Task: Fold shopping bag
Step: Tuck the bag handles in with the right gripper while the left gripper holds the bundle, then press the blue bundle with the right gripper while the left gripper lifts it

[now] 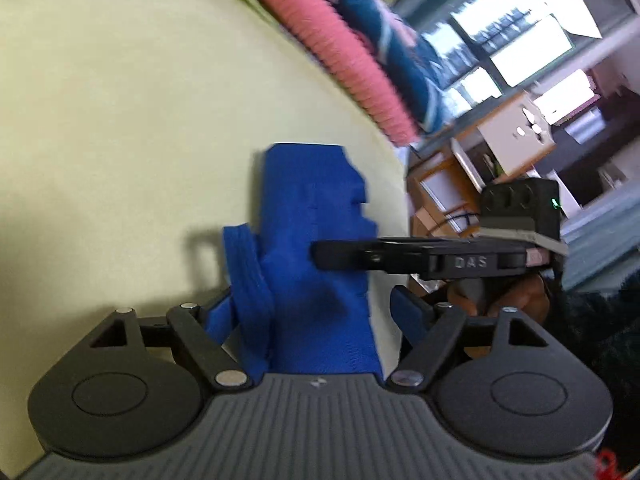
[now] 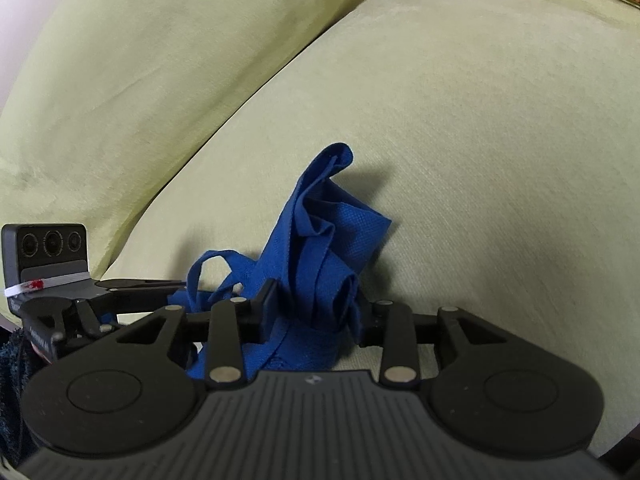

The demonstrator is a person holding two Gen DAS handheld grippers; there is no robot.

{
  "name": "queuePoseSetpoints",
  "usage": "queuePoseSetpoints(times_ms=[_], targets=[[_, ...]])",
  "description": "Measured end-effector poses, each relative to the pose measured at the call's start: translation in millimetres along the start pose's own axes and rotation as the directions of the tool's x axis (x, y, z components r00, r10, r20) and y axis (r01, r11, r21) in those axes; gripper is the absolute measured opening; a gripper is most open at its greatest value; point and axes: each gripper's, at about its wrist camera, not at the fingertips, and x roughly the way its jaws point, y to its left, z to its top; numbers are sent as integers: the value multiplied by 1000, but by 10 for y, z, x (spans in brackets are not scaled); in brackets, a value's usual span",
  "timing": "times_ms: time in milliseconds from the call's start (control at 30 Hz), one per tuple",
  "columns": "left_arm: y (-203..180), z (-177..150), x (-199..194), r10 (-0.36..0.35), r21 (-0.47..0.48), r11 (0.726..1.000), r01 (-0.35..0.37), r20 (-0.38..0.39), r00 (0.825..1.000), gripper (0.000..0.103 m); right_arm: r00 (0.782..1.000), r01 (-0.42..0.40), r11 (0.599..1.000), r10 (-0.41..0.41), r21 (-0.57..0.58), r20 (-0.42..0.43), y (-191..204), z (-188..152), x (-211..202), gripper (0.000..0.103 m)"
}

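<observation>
Blue woven-fabric shopping bag, partly folded, on pale green sofa cushion, left tongs wide apart around it, right tongs clamped on bunched fabric, handle loop at 9 o'clock.

Only one marking reads clearly — "DAS", in pale letters on the right tongs, seen side-on.

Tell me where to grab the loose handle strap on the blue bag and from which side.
Grip the handle strap at the top of its arch, coming from above. It stands clear of the green cushion beside the blue bag, leaving room under it.
</observation>
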Motion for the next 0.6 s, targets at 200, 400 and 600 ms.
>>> queuePoseSetpoints(times_ms=[200,400,600], targets=[[-410,-100,106,147,229,964,-137,-29,989,78,1000,-9,1000,9,12,-13,-19,31,-9,30],[-821,-199,211,294,448,857,-253,-23,955,75,1000,5,1000,-4,6,-11,9,12,-47,31],[-1086,-339,468,442,623,710,-330,-28,897,78,999,42,998,-42,-53,3,124,-3,-8,36]])
